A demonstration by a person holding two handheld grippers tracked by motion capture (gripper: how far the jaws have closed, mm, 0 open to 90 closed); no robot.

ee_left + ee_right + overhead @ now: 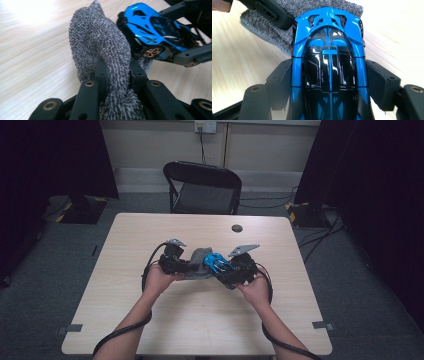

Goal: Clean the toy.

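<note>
A blue and black toy car [217, 263] [152, 32] [329, 65] is clamped by its sides in my right gripper [224, 267] [329, 77], just above the wooden table [150, 320]. My left gripper [192, 266] [117, 75] is shut on a bunched grey fluffy cloth [200, 257] [100, 45] [262, 27]. The cloth rests against the car's end, and the two grippers face each other at the table's middle.
A small dark round disc [237, 228] lies near the table's far edge. A black folding chair [202, 187] stands behind the table. Cables trail from both grippers along the person's forearms.
</note>
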